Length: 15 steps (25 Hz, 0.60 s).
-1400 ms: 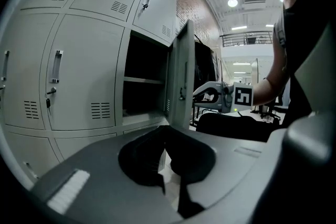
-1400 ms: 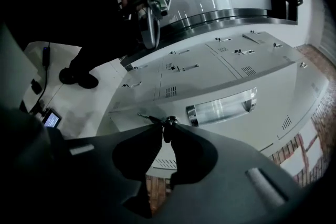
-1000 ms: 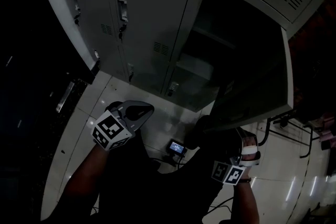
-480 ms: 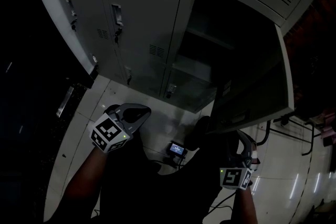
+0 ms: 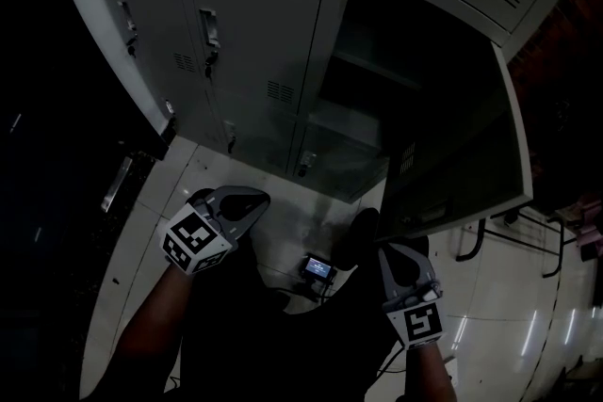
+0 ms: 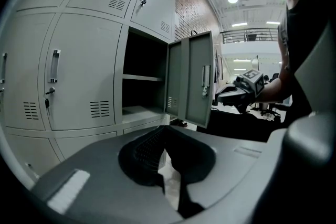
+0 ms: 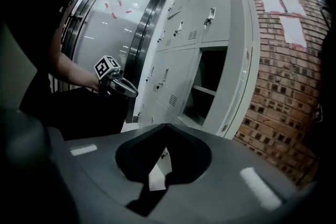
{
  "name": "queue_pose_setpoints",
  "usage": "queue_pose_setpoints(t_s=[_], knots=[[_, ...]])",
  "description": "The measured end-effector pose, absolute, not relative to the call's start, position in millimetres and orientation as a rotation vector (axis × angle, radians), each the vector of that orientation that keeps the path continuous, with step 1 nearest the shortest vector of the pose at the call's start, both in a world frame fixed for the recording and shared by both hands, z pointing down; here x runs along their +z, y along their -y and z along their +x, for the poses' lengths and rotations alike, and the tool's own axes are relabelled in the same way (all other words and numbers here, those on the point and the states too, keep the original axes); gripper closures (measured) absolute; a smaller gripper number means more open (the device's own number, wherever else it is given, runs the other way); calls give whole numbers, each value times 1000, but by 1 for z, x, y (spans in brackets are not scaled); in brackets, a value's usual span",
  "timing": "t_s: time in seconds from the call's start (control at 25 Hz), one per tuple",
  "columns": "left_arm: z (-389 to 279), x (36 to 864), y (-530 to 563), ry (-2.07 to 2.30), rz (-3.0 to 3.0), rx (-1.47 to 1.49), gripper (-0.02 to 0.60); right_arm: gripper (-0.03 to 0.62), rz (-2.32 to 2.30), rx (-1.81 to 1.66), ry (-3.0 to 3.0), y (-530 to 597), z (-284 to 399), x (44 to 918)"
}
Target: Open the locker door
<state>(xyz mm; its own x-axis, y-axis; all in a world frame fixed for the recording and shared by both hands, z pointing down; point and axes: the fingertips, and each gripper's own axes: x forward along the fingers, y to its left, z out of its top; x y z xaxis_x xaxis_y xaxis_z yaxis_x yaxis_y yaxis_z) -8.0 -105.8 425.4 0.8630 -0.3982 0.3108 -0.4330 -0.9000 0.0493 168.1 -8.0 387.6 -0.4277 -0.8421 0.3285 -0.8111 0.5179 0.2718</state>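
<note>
The grey locker door (image 5: 462, 155) stands swung out to the right, and its compartment (image 5: 377, 61) is open with a bare shelf inside. My right gripper (image 5: 396, 251) hangs just below the door's lower corner without touching it; its jaws are closing fully together with nothing between them. In the right gripper view, the right gripper (image 7: 167, 126) points at the open compartment (image 7: 210, 86). My left gripper (image 5: 256, 197) is shut and empty, low in front of the closed lockers. The left gripper view shows the door (image 6: 191, 78) edge-on, with the right gripper (image 6: 231, 97) beyond it.
Closed lockers with handles (image 5: 209, 28) fill the left of the bank. A small device with a lit screen (image 5: 317, 266) lies on the tiled floor between my arms. Black metal chair legs (image 5: 490, 231) stand at the right. A brick wall (image 7: 283, 86) borders the lockers.
My right gripper has drawn left and back from the door's lower edge, turned its marker cube toward me, and its jaws have come together. The left gripper and door barely moved.
</note>
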Motion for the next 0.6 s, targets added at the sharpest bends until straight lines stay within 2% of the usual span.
queue_pose_setpoints(t_s=[0.6], knots=[[-7, 427, 106, 650, 2918, 465, 571, 594, 1385, 52, 2455, 21, 168, 384]])
